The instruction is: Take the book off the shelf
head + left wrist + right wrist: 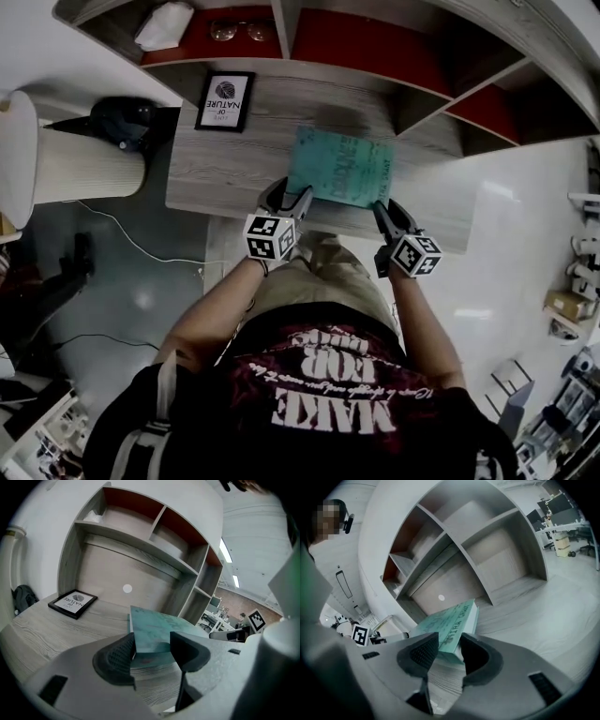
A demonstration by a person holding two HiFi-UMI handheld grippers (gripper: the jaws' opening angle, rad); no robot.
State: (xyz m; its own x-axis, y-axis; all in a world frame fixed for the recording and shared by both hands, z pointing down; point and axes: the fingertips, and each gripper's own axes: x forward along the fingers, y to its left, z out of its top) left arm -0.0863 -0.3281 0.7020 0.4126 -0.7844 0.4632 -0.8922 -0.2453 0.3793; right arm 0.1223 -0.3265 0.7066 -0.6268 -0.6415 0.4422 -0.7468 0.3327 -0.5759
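**Jaws.** The left gripper (152, 644) has its jaws narrowed onto one near corner of the book (154, 627). The ribbed pad bears on the book's side edge and the opposite pad lies against the cover. The right gripper (449, 649) has its jaws at a medium gap, closed on the other near corner, with a pad on each side just below the lettered spine. Both grippers hold the book and neither is empty.

**Position of the book.** The teal book lies low and nearly flat at the front of the counter (234, 159), between the two grippers. It is well clear of the shelf (375, 49) compartments behind it. A picture frame (225, 100) stands on the counter to its left, apart from it. A pair of glasses (236, 31) lies in an upper compartment.

**Step in hand.** Judged from this layout, removal from the shelf is done. The book is in a two-point hold at the counter's front edge. The next move probably calls for keeping both grips level, so the book does not twist, then either lowering it fully and opening both sets of jaws or drawing it clear of the counter.

**Not determinable.**
- The underside of the book is hidden, so it cannot be said whether it rests on the counter or hangs just above it.
- In the head view the near corners are covered by the grippers.
- The cover print is too blurred to read.
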